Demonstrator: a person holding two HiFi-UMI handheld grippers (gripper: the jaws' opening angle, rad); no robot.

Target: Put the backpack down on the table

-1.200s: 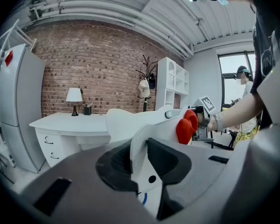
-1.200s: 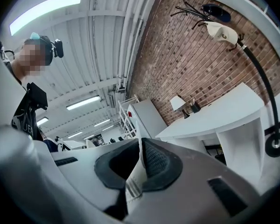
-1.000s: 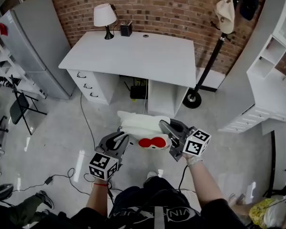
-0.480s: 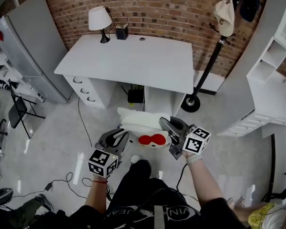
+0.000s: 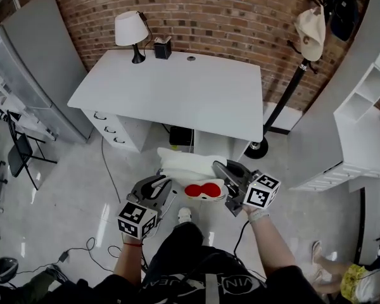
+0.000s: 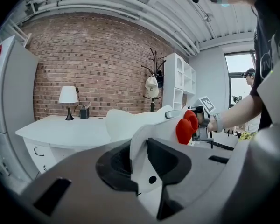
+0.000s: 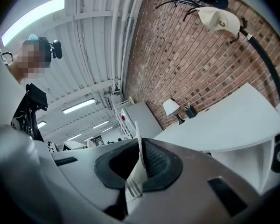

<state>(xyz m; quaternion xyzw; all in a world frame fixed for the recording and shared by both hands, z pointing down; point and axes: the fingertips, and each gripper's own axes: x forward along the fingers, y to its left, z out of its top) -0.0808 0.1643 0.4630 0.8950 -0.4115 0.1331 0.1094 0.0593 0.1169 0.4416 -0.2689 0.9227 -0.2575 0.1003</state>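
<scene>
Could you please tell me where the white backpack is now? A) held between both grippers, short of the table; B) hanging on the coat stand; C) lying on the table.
A: the left gripper and right gripper hold the backpack in the air, short of the table.

We see a white backpack (image 5: 187, 164) with a red bow (image 5: 201, 190), a white bench (image 5: 177, 90), a red-brick wall (image 5: 228, 11); the strap (image 7: 133, 185) seems faintly grey-striped.
</scene>
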